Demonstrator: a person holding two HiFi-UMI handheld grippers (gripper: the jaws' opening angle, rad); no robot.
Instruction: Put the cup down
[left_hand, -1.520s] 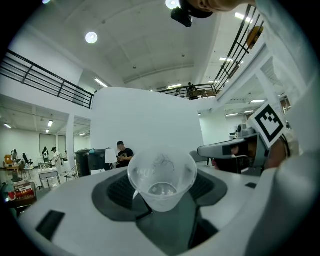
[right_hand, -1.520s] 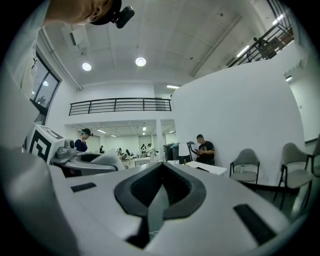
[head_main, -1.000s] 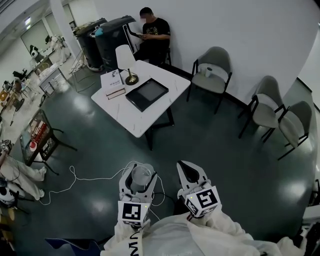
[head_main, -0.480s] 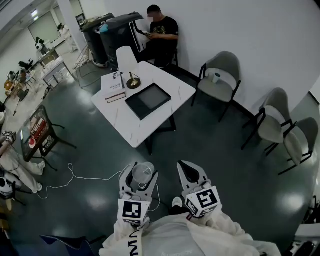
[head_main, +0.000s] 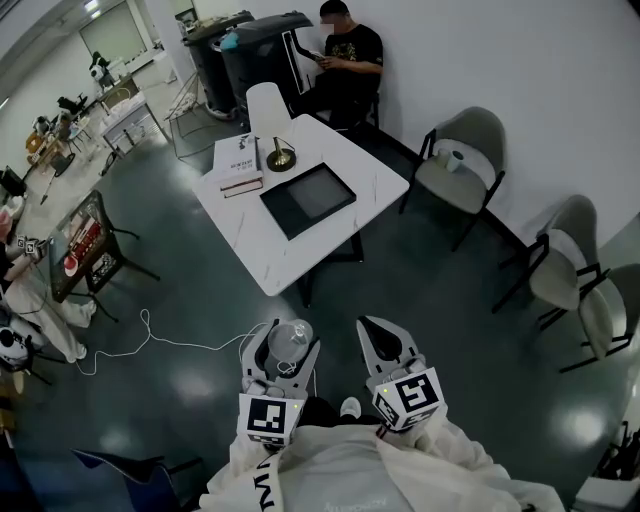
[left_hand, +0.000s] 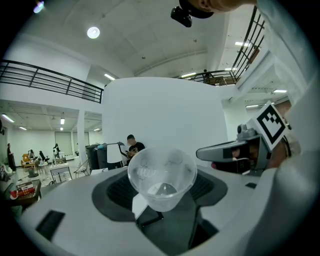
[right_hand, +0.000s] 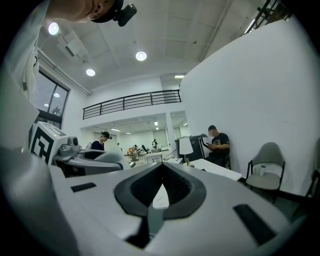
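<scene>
A clear plastic cup (head_main: 288, 343) (left_hand: 161, 177) is held upright in my left gripper (head_main: 283, 352) (left_hand: 162, 197), whose jaws are shut on its lower part. I carry it in the air above the dark floor, short of the white table (head_main: 260, 248). My right gripper (head_main: 381, 340) (right_hand: 159, 192) rides beside it on the right, jaws shut with nothing between them. In the left gripper view the right gripper (left_hand: 235, 152) shows at the right edge.
On the white table are a black tray (head_main: 307, 200), a lamp (head_main: 270, 125) and books (head_main: 238, 168). A seated person (head_main: 345, 60) is behind it. Grey chairs (head_main: 460, 175) line the right wall. A white cable (head_main: 160, 340) trails on the floor; a rack (head_main: 85, 250) stands left.
The head view has advanced toward the table, which now lies nearer and more to the right. Both grippers keep their places in view, the cup still held.
</scene>
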